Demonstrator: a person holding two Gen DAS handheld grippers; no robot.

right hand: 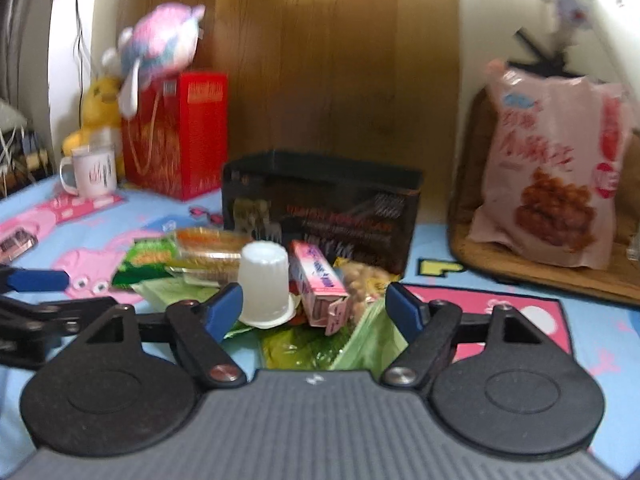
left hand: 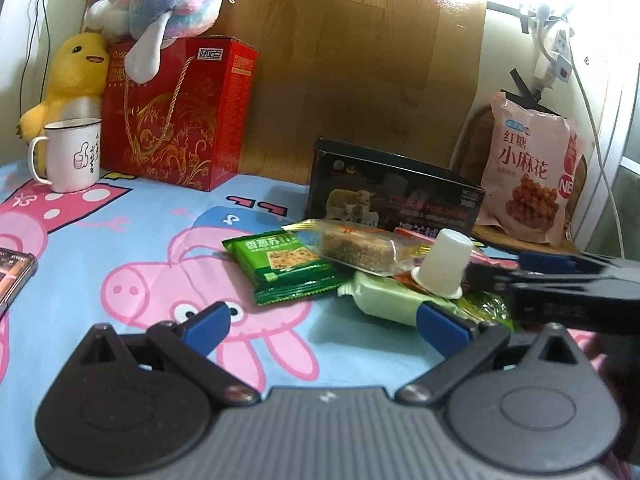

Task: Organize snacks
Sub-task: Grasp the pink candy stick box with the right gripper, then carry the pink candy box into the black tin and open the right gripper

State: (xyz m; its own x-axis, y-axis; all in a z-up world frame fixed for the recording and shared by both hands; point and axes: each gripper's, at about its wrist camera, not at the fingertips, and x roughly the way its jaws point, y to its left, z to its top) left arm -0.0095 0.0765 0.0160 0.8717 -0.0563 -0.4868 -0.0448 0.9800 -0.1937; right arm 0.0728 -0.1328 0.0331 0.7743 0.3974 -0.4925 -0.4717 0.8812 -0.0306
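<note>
jelly cup: The jelly cup (right hand: pixel 264 284) sits upside down on top of the snack pile (right hand: pixel 248 280), just in front of the black box (right hand: pixel 320 200). It looks like the next thing to pick.
pile: A green pack (left hand: pixel 288 266), a clear bar pack (left hand: pixel 356 250), a pink box (right hand: pixel 318 284) and a bag of nuts (right hand: pixel 364 276) lie under and beside the cup.
right claw: The right claw (right hand: pixel 316 306) is apart and holds nothing. The cup is just past it, close to its left finger.
left claw: The left claw (left hand: pixel 324 320) is apart too and empty. It hangs low over the sheet (left hand: pixel 120 240), near the pale green pack (left hand: pixel 392 298).
how to grab: Slide the right claw a bit to the left, so the cup is in the middle. Take the cup by its sides, low down near the wide rim.
squeeze: The cup looks soft, so close gently.
lift: Go straight up, so the pink box does not tip.
watch out: The two claws are close, so keep the left one out of the way.
where to put it: I guess the snacks go in the black box, but I cannot tell for sure.
far things: A big pink bag (right hand: pixel 552 176), a red box (left hand: pixel 180 112) and a mug (left hand: pixel 70 156) stand well apart.
</note>
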